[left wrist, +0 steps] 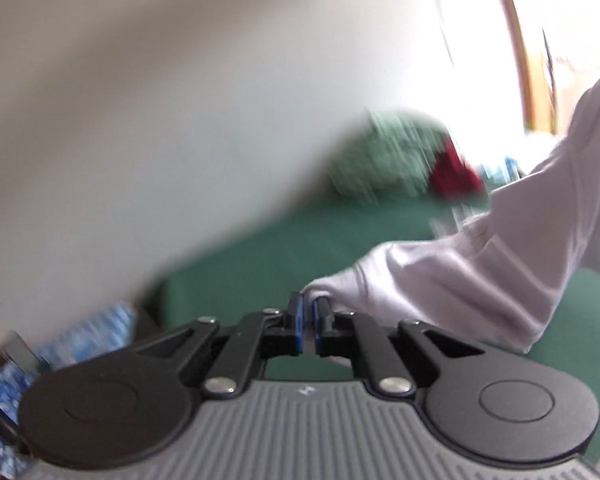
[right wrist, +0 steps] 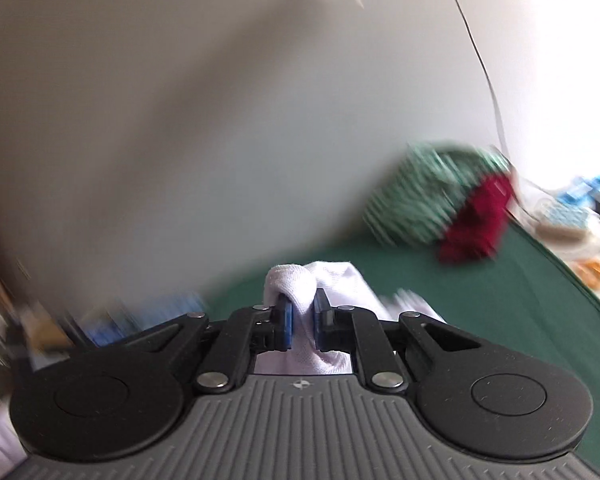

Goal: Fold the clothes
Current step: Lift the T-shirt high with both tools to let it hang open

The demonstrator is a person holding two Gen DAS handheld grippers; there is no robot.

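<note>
A white garment point(left wrist: 480, 264) hangs stretched above the green table cover point(left wrist: 260, 252). My left gripper point(left wrist: 311, 304) is shut on one edge of it, and the cloth runs up and right to the frame edge. In the right wrist view my right gripper point(right wrist: 303, 304) is shut on a bunched corner of the same white garment point(right wrist: 300, 280), which bulges over the fingertips. Both views are motion-blurred.
A green-and-white patterned cloth point(right wrist: 428, 188) and a dark red cloth point(right wrist: 476, 220) lie piled at the far end of the green cover point(right wrist: 500, 300). Blue-and-white clutter point(right wrist: 580, 196) sits beyond the right edge. A pale wall point(right wrist: 220, 120) stands behind.
</note>
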